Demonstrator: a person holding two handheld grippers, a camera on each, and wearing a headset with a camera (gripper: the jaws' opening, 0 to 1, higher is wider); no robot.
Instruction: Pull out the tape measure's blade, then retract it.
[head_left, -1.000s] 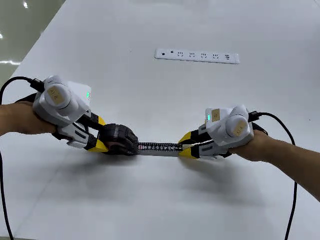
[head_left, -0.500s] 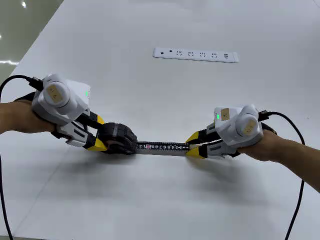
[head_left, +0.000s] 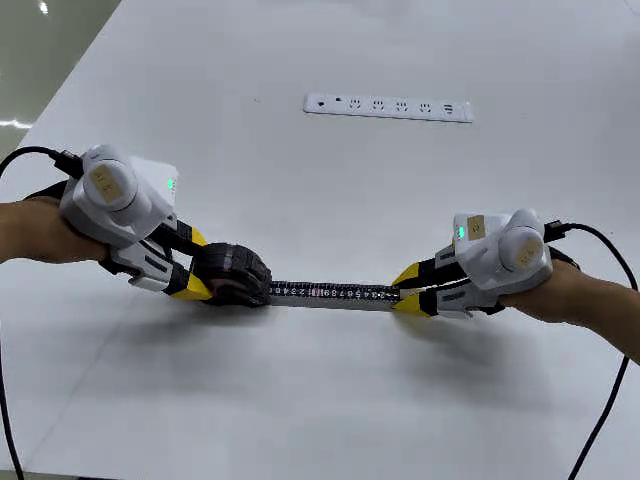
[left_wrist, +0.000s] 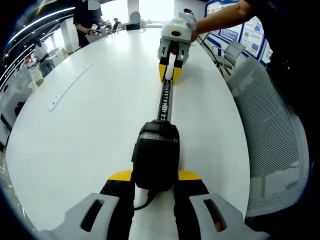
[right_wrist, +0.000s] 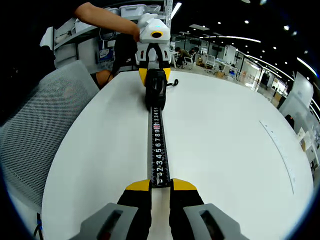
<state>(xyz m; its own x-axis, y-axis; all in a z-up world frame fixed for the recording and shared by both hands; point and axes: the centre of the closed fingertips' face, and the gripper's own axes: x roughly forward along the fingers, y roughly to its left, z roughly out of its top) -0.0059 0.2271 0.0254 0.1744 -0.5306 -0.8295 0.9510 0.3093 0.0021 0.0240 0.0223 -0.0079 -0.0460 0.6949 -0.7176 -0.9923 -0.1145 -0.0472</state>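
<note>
A black tape measure case rests on the white table, with my left gripper shut on it; in the left gripper view the case sits between the yellow-tipped jaws. Its dark numbered blade stretches right along the table to my right gripper, which is shut on the blade's end. In the right gripper view the blade runs from my jaws straight to the case and the left gripper behind it. The right gripper appears at the far end in the left gripper view.
A white power strip lies at the far side of the table. Black cables trail from both grippers. A mesh office chair stands beside the table edge, and people are at the far end of the room.
My right gripper has moved right with the blade's end, drawing more blade out of the case. The left gripper and case have stayed nearly in place.
</note>
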